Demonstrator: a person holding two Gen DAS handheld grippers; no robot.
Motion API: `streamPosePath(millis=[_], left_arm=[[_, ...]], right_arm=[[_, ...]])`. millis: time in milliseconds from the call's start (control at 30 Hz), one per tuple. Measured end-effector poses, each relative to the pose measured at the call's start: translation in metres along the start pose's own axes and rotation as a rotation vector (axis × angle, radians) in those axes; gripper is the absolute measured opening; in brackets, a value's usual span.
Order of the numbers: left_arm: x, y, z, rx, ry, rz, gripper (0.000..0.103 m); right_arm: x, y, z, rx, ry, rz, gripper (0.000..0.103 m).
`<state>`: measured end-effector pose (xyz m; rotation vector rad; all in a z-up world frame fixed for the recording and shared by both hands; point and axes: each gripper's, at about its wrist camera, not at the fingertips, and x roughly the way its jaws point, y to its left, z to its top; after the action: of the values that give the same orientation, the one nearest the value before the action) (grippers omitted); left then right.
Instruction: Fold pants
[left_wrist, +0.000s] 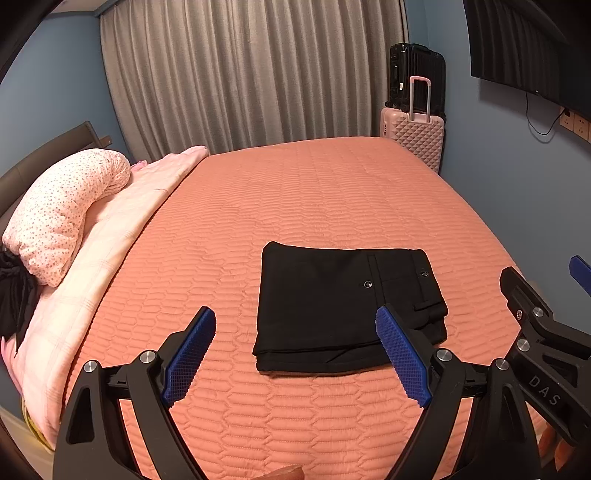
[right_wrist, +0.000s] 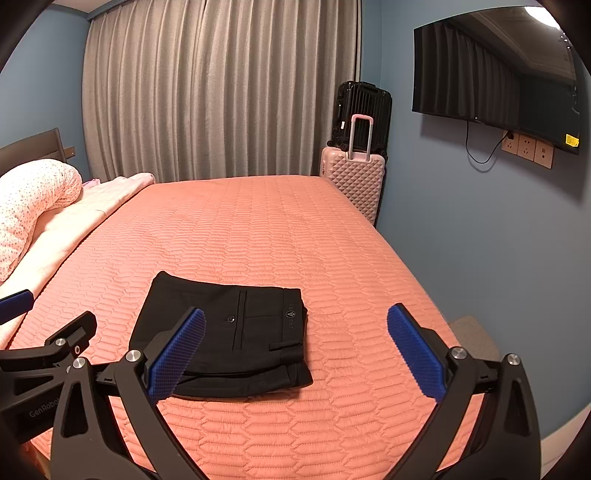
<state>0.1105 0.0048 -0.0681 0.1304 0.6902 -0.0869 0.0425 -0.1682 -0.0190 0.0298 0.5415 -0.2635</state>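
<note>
Black pants (left_wrist: 332, 306) lie folded into a flat rectangle on the orange quilted bed (left_wrist: 295, 192), waistband and back pocket button facing up at the right. My left gripper (left_wrist: 295, 317) hovers open above the near edge of the bed, its blue pads wide apart with nothing between them. In the right wrist view the same pants (right_wrist: 229, 332) lie left of centre. My right gripper (right_wrist: 295, 317) is open as well, empty, held over the bed just right of the pants. Each gripper shows at the edge of the other's view.
A pink speckled pillow (left_wrist: 62, 210) and a pale pink blanket (left_wrist: 110, 236) lie along the left side. A pink suitcase (right_wrist: 354, 181) and a black one (right_wrist: 364, 110) stand at the far right corner. A television (right_wrist: 495, 77) hangs on the blue wall.
</note>
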Motion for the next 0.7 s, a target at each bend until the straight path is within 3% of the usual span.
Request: streamPosePath(millis=[700], left_arm=[[-0.0008, 0.0028, -0.0004, -0.005, -0.012, 0.000, 0.087]], right_arm=[[-0.0001, 0.0010, 0.0012, -0.003, -0.008, -0.006, 0.098]])
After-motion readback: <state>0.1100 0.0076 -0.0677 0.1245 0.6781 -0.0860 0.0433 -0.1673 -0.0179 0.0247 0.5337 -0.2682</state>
